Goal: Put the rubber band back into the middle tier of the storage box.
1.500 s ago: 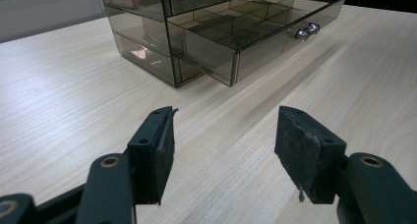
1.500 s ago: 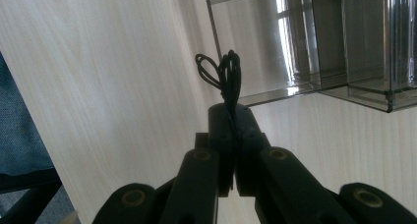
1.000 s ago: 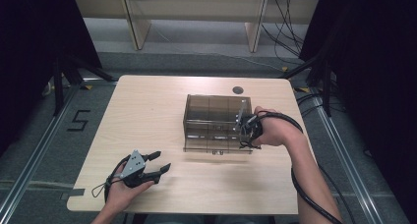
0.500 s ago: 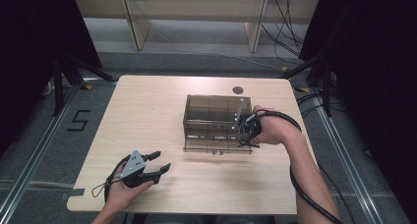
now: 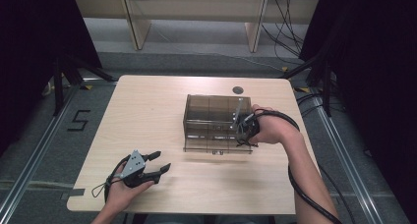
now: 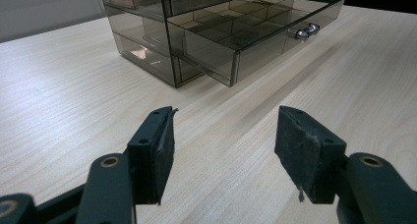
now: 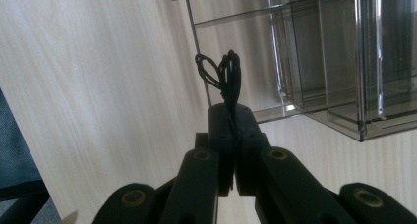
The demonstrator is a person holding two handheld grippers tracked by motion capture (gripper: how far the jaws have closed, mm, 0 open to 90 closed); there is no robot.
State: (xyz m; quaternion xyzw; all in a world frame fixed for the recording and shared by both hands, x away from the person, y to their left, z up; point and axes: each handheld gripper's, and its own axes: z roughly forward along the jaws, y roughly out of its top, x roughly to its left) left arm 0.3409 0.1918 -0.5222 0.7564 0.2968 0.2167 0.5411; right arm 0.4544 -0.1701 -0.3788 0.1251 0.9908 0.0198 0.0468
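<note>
Where the table's near edge meets my side of the rig, I see the left gripper (image 5: pixel 156 169) resting low on the wooden table (image 5: pixel 147 111), held in the person's left hand (image 5: pixel 120 189), with its grey three-cornered plate on top and a cable looped beside it. Its jaws stand released, wide apart, with nothing between them; in the left gripper view the two black pads (image 6: pixel 162 150) frame bare table surface and point toward the drawer unit. Farther in, right of centre, I see the smoked transparent drawer unit (image 5: pixel 211 118) standing on the table, well apart from the left gripper. One drawer (image 6: pixel 255 32) is pulled out toward the near side; it is split into small compartments and carries a small metal knob (image 6: pixel 306 31) on its front. At the right end of the unit, the right gripper (image 5: pixel 241 130) is held in the person's right hand (image 5: pixel 270 128), just beside or against the open drawer; I cannot tell which. In the right gripper view its jaws are clenched on a small bundle of thin black loops (image 7: pixel 223 74), possibly hair ties or cord, which stands up from the jaw tips in front of the drawer's clear wall. Beyond the unit, a small dark round disc (image 5: pixel 238 90) lies near the table's far edge. Past the table I see grey floor and wooden shelf legs (image 5: pixel 135 22).
</note>
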